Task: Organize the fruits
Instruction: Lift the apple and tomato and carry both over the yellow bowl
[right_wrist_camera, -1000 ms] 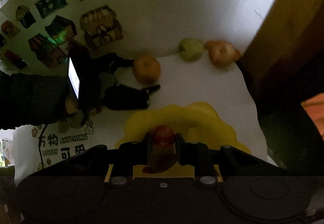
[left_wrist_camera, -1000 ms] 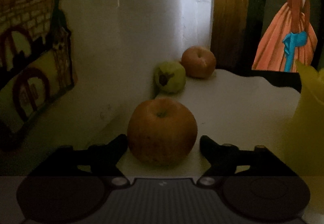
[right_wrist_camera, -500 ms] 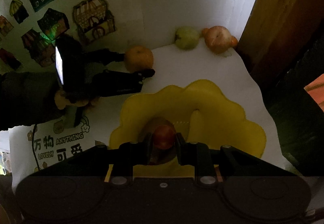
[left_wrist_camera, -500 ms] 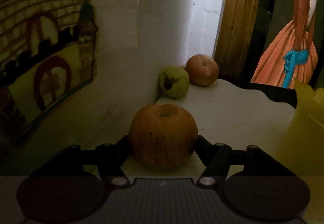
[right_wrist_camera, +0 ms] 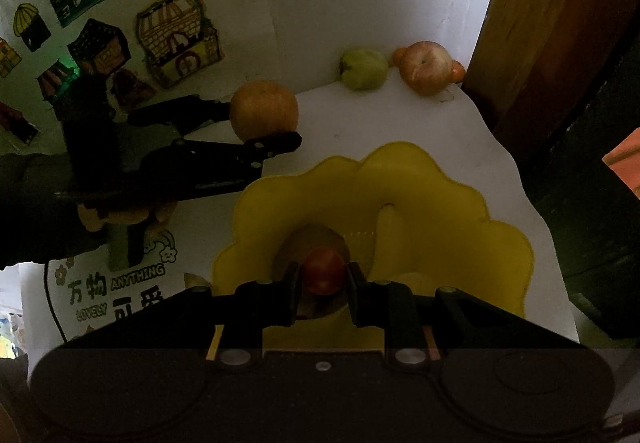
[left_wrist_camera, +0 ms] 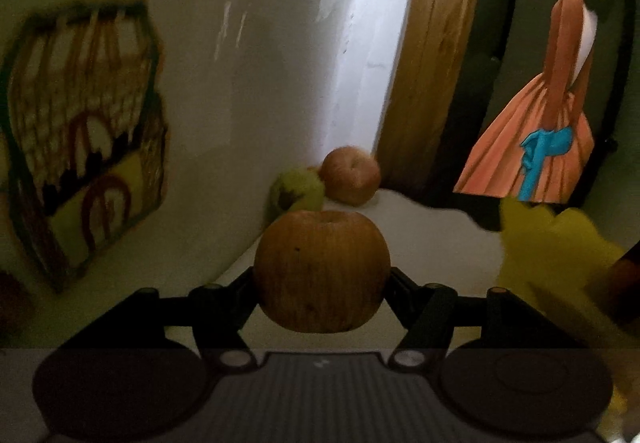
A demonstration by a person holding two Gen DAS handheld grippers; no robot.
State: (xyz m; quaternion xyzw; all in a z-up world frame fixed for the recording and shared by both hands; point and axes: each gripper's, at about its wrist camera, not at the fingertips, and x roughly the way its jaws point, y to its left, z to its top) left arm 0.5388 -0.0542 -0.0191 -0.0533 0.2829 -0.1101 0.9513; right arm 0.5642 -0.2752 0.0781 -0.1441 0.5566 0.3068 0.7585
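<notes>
- The left gripper (left_wrist_camera: 322, 281) has its fingers (left_wrist_camera: 240, 285) pressed against both sides of an orange-brown apple (left_wrist_camera: 322, 271), which sits clamped between them; the right wrist view suggests it is clear of the white worktop (right_wrist_camera: 400, 123), though the dim light makes that uncertain.
- The right gripper (right_wrist_camera: 323, 279) has its fingers (right_wrist_camera: 294, 283) closed narrowly on a small red fruit (right_wrist_camera: 323, 270), too dim to name more closely.
- That small fruit is over the yellow scallop-edged bowl (right_wrist_camera: 460, 211), where a brownish round fruit (right_wrist_camera: 296, 243) lies just behind and beneath it.
- At the far corner of the worktop, by the white wall, a green apple (right_wrist_camera: 364, 69) lies just beside a reddish apple (right_wrist_camera: 424, 67); whether they touch I cannot tell.
- A small orange fruit (right_wrist_camera: 458, 71) peeks out from behind the reddish apple on its right.
- House stickers (right_wrist_camera: 176, 39) cover the wall on the left.
- A wooden door frame (right_wrist_camera: 540, 23) stands to the right of the corner.
- In the left wrist view, a picture of a figure in an orange dress (left_wrist_camera: 540, 131) hangs beyond the frame.
</notes>
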